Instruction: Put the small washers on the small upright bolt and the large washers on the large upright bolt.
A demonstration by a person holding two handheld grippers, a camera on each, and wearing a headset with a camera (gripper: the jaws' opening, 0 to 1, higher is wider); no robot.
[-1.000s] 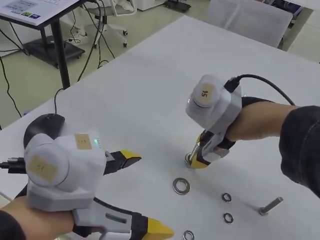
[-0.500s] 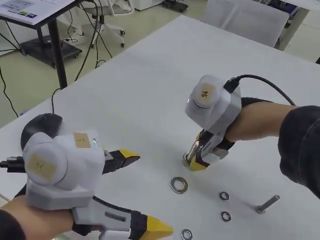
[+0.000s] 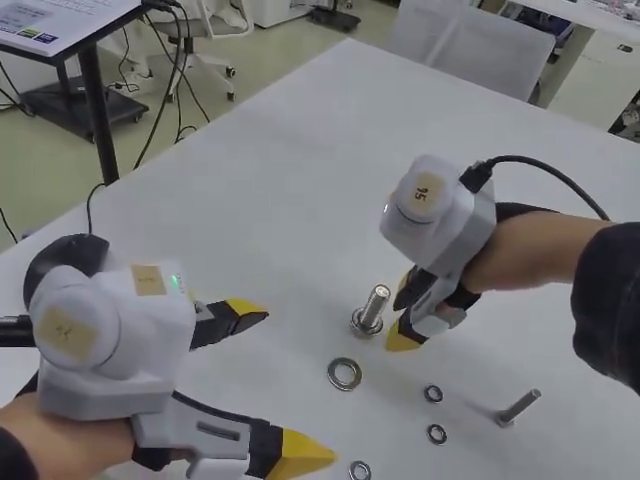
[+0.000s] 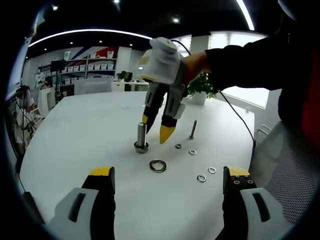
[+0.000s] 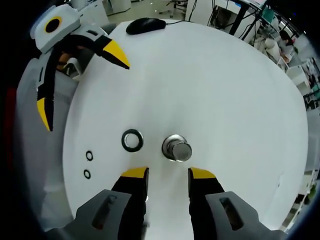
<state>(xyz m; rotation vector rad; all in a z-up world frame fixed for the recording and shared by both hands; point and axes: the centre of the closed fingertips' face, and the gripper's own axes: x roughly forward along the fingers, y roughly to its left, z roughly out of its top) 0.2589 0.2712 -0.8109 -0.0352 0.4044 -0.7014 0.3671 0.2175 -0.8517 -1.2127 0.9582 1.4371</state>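
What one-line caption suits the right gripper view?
Open right gripper poised over the large upright bolt, a large washer lying beside it.

Two bolts: one large bolt [image 3: 374,305] standing up; one small bolt [image 3: 517,408] lying flat; one large washer [image 3: 344,374] loose; four small washers [image 4: 178,146] counted in the left gripper view, three of them in the head view; two grippers, a left gripper [image 3: 287,385] and a right gripper [image 3: 403,316]; one white table [image 3: 300,180]; one black computer mouse [image 3: 58,262].

upright bolt [image 5: 177,148] just ahead of right claw [image 5: 167,173]
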